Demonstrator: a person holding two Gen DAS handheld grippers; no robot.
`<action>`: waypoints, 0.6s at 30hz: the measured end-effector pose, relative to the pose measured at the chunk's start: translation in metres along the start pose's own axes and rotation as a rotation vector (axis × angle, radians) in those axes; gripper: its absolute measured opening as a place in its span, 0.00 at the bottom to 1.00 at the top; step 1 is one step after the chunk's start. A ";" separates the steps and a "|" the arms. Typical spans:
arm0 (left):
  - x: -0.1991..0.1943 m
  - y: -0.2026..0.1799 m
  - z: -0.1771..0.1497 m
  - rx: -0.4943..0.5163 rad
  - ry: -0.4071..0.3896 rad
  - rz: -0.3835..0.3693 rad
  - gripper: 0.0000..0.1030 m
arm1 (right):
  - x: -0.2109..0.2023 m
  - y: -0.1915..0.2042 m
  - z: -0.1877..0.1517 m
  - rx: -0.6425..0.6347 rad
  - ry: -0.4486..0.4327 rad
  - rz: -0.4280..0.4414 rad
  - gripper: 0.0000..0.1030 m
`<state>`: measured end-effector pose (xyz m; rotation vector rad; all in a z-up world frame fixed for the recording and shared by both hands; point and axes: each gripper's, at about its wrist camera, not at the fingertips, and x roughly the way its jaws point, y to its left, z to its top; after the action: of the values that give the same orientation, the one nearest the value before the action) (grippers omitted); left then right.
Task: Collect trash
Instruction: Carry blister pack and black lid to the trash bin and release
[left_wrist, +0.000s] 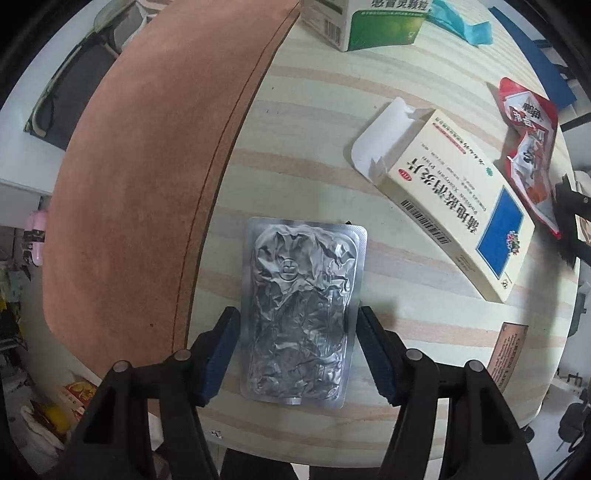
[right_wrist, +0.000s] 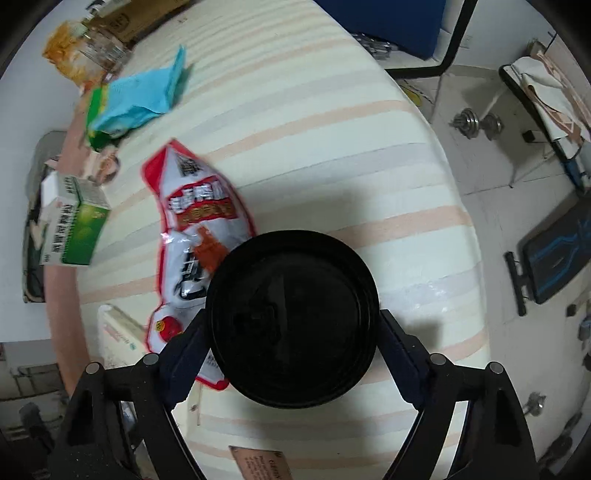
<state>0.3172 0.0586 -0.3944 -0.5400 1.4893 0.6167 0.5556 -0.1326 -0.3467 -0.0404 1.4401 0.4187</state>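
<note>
My left gripper (left_wrist: 299, 314) is shut on a crumpled silver blister pack (left_wrist: 301, 310), its fingers pressed on both long edges just above the striped table (left_wrist: 325, 99). My right gripper (right_wrist: 293, 317) is shut on a round black container (right_wrist: 293, 317), held over the table with its dark opening facing the camera. A red and white snack wrapper (right_wrist: 195, 214) lies partly under the container; it also shows in the left wrist view (left_wrist: 532, 147). An open cream medicine box (left_wrist: 454, 199) with a blue panel lies right of the blister pack.
A green and white box (left_wrist: 369, 22) and blue tissue (left_wrist: 461, 22) lie at the table's far side; both show in the right wrist view, box (right_wrist: 77, 221), tissue (right_wrist: 144, 96). A brown mat (left_wrist: 155, 162) covers the table's left part. A small brown card (right_wrist: 262, 463) lies near the front edge.
</note>
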 end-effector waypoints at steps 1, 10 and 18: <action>-0.005 -0.003 0.000 0.003 -0.007 0.002 0.60 | -0.003 0.000 -0.003 -0.008 -0.011 -0.005 0.84; -0.059 -0.006 -0.015 0.063 -0.105 0.003 0.60 | -0.049 0.002 -0.052 -0.080 -0.101 -0.014 0.84; -0.115 0.015 -0.053 0.105 -0.185 -0.073 0.60 | -0.091 0.007 -0.124 -0.053 -0.131 0.053 0.84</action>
<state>0.2693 0.0288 -0.2803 -0.4418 1.3141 0.5139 0.4295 -0.1832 -0.2750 -0.0173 1.3034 0.4941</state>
